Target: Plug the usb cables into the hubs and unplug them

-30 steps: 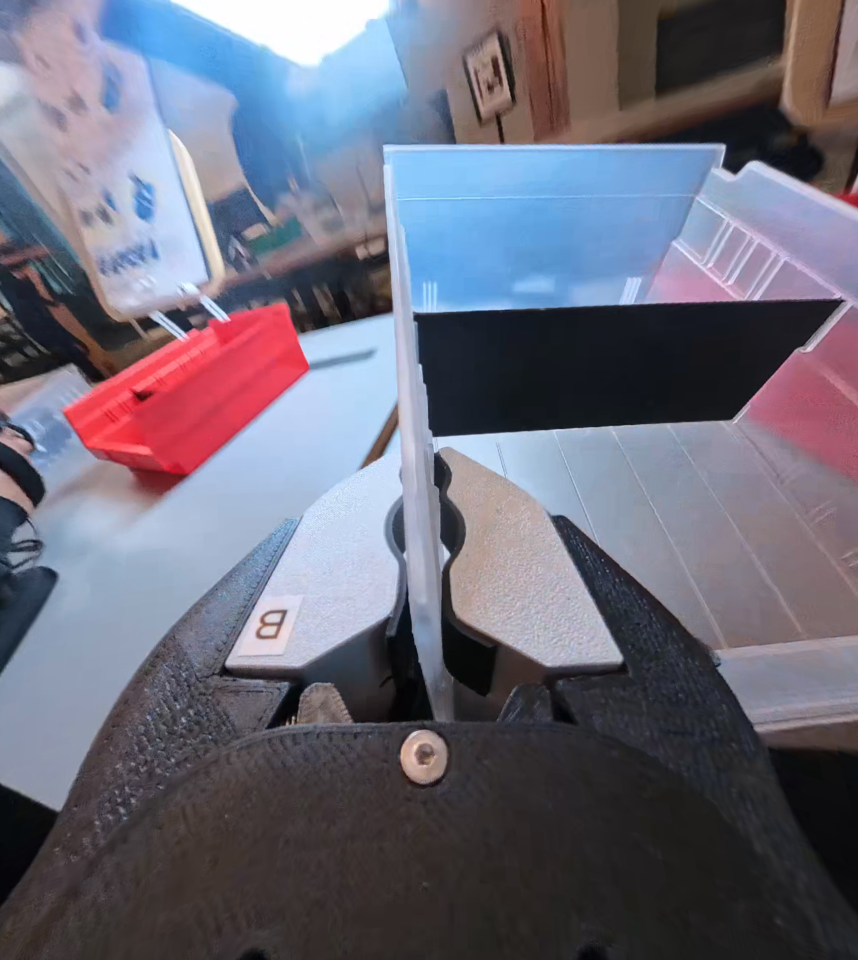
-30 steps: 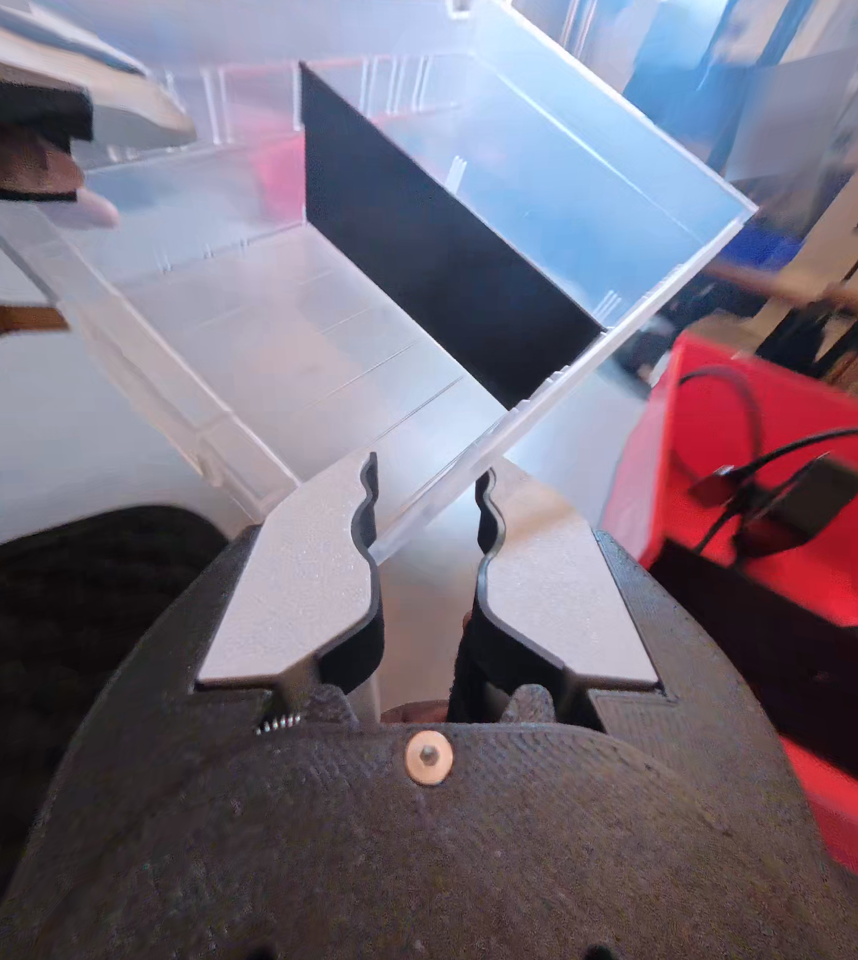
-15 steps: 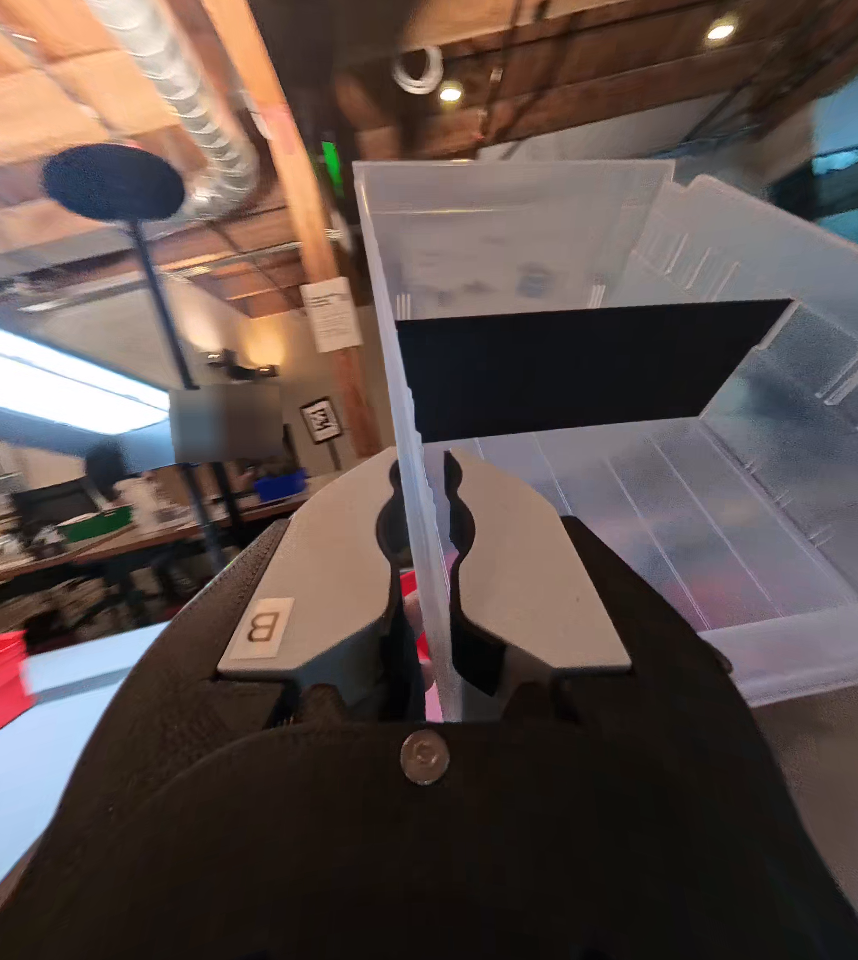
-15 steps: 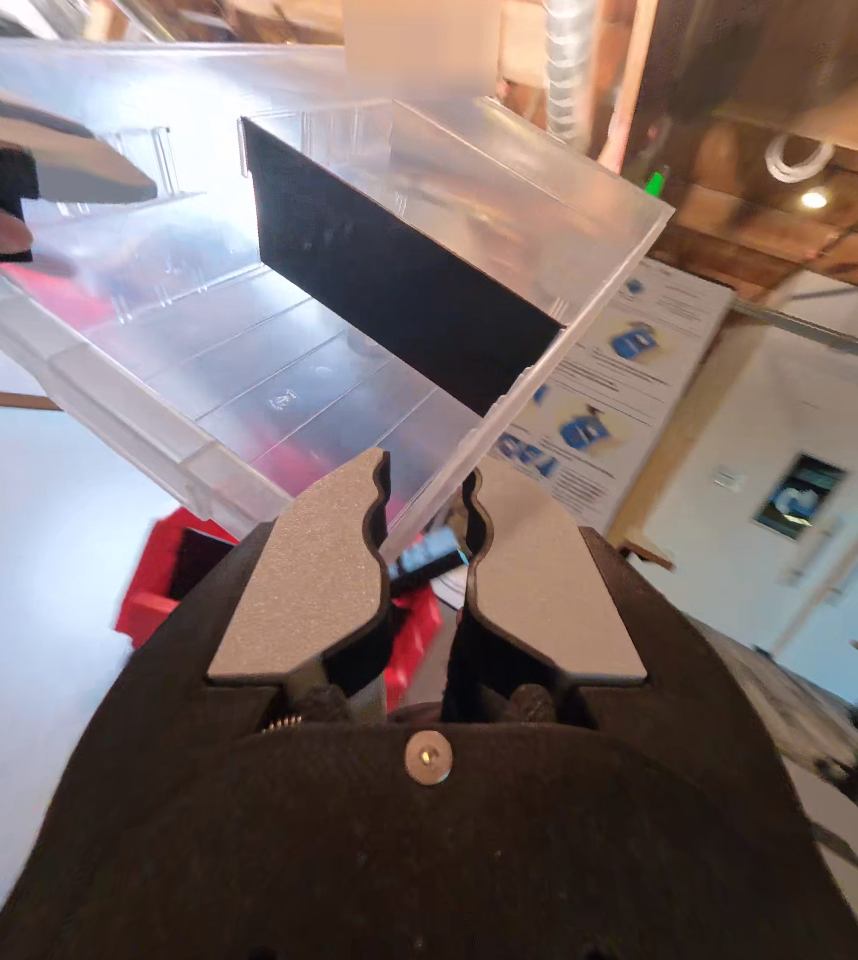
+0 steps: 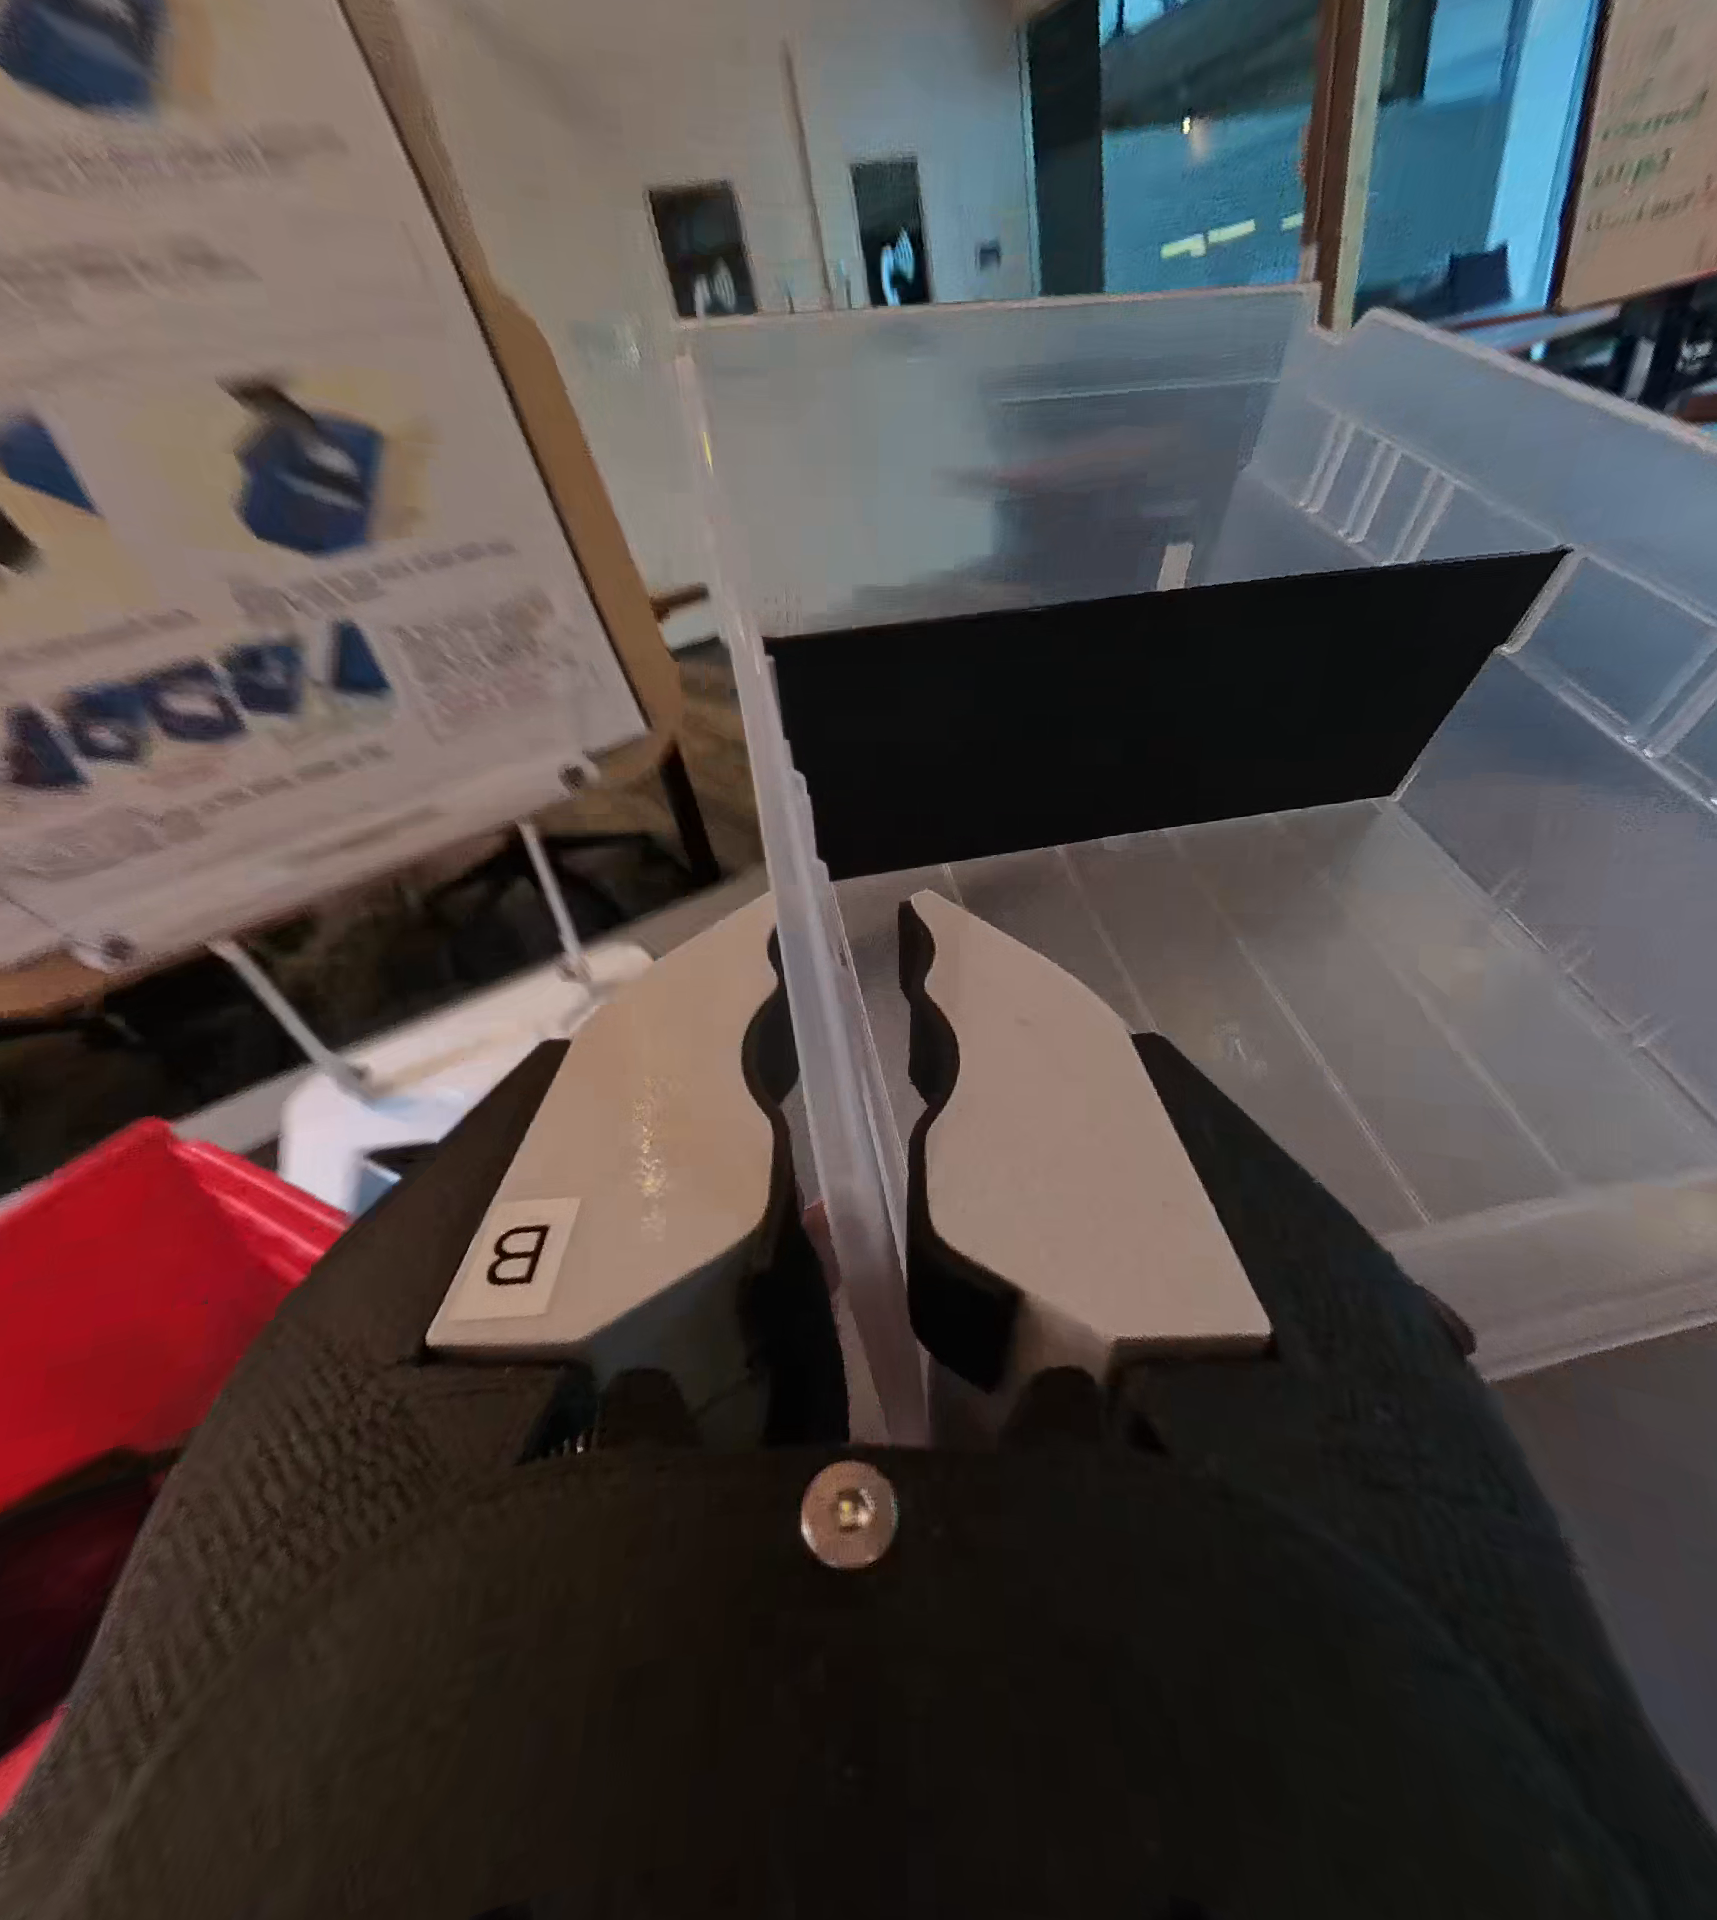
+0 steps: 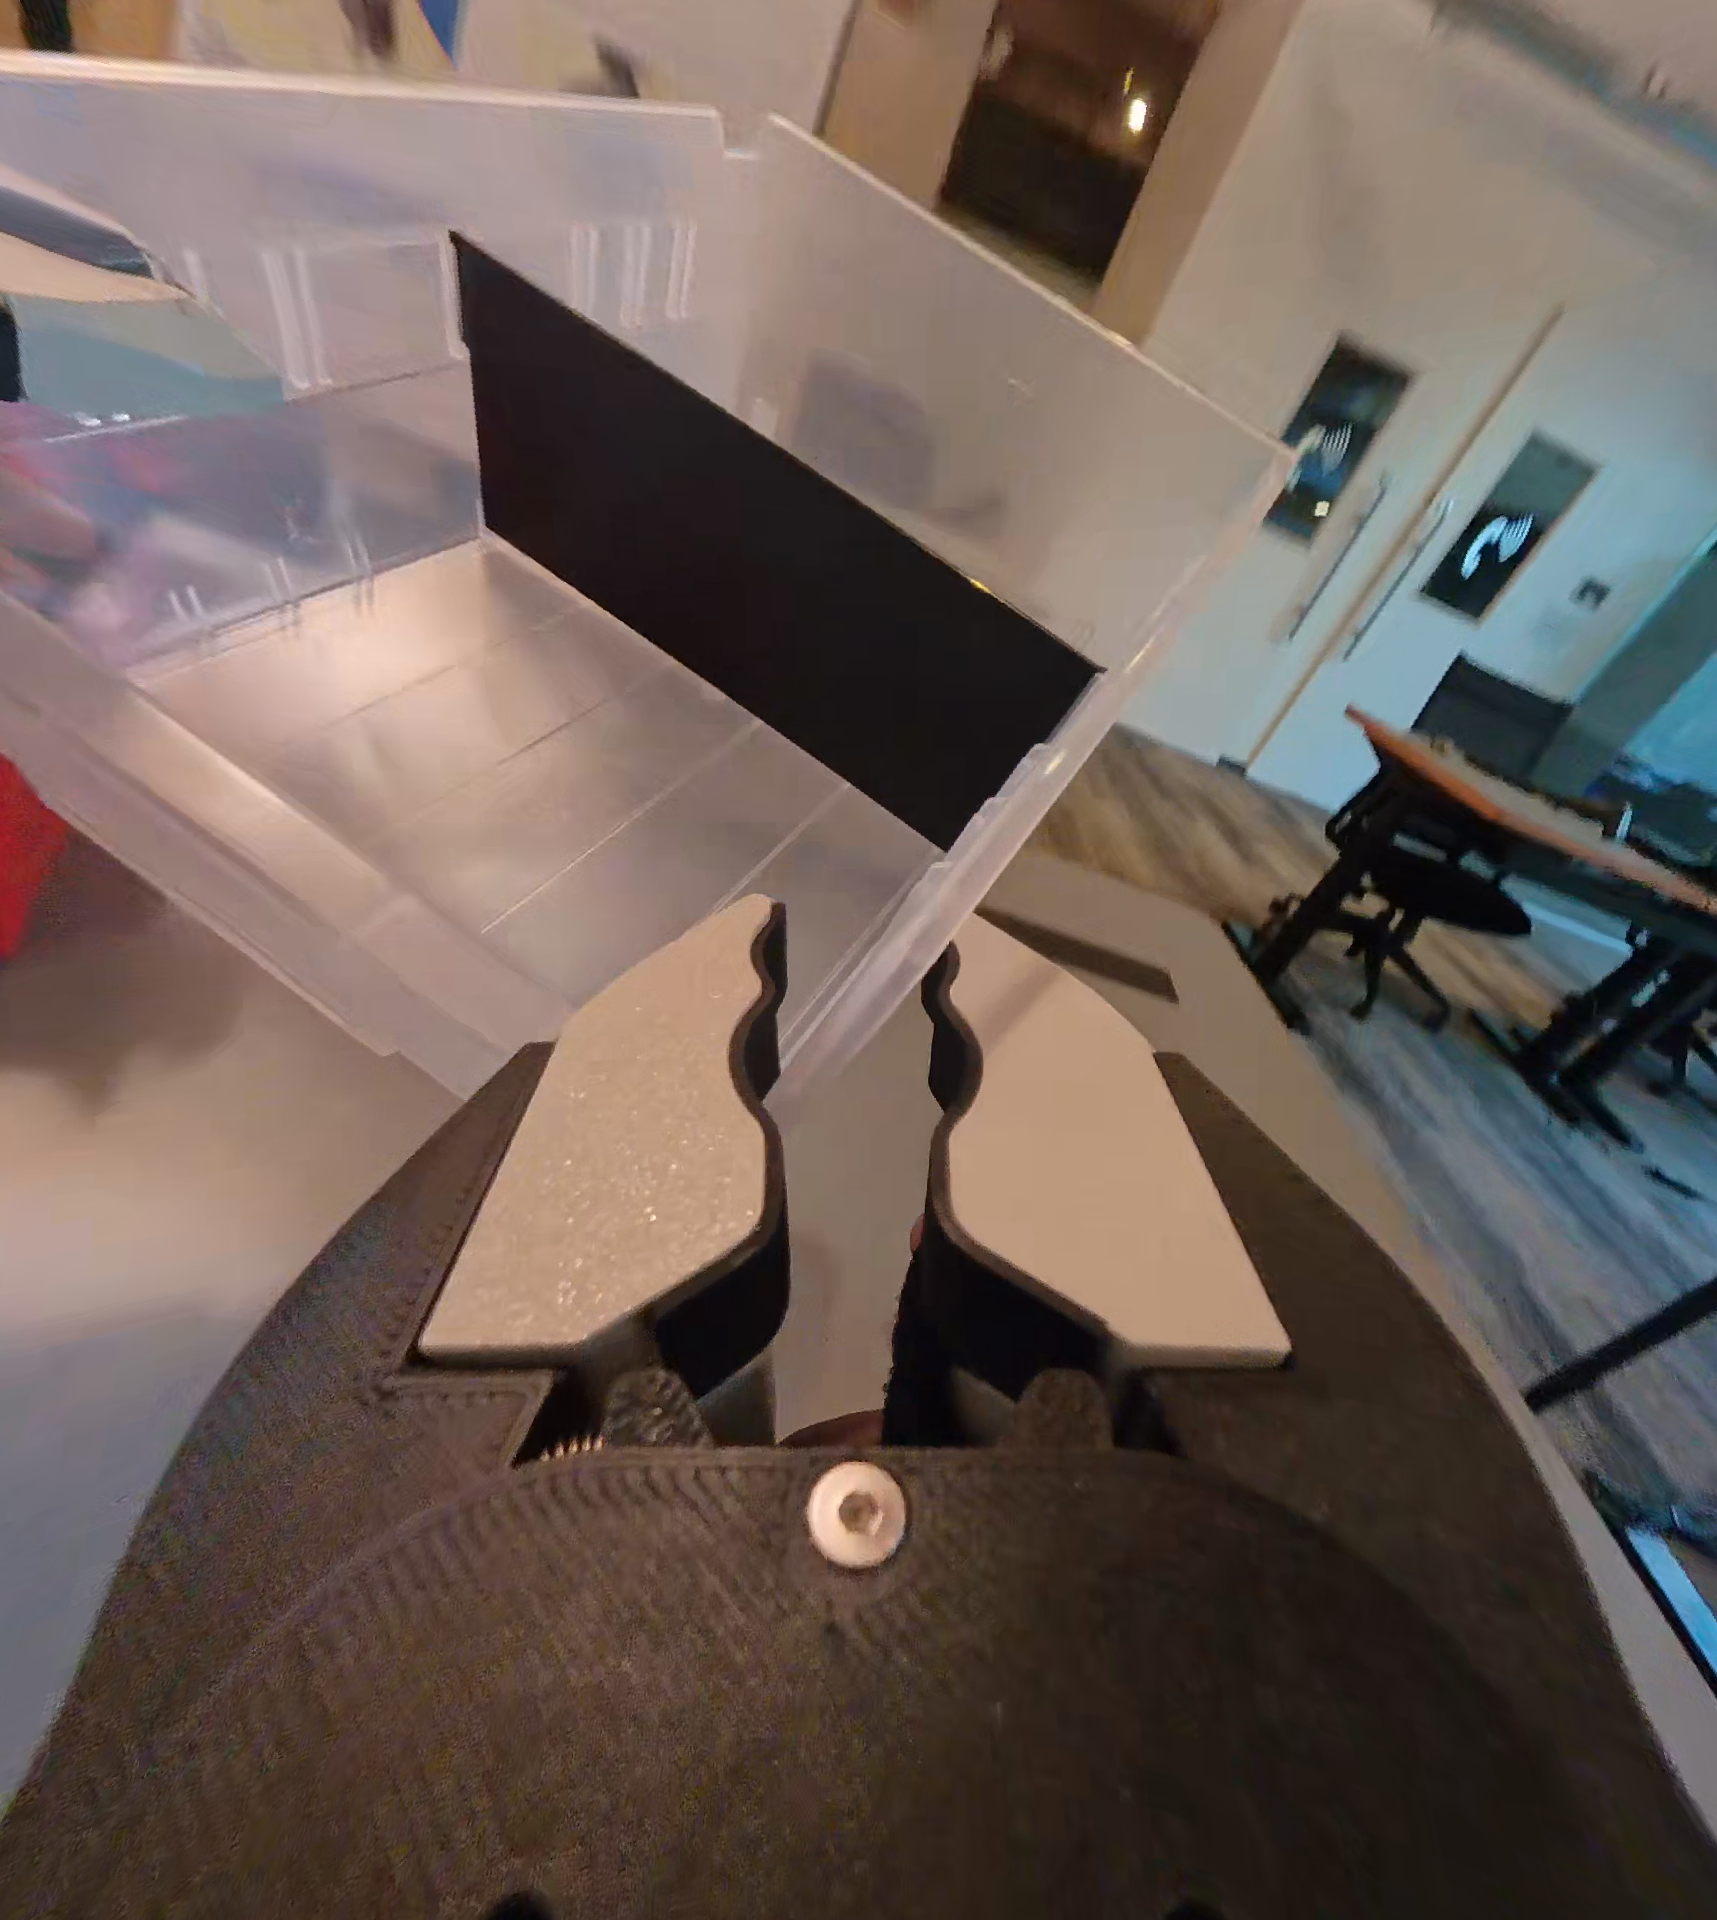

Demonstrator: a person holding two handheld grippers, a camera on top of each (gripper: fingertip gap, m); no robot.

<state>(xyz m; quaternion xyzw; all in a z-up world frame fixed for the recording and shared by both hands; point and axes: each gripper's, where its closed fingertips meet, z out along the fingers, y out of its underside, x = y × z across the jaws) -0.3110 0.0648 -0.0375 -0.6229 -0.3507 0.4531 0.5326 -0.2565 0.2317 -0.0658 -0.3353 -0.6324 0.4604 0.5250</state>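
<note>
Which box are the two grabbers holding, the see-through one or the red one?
The see-through box, the one with a black divider. Both grippers straddle its side walls; the red box sits apart, untouched.

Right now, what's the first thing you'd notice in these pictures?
A big see-through plastic box fills the middle, held up off the grey table, with a black divider standing across it. The left gripper has one side wall between its fingers and the right gripper has the opposite wall. A red bin sits low at the left.
</note>
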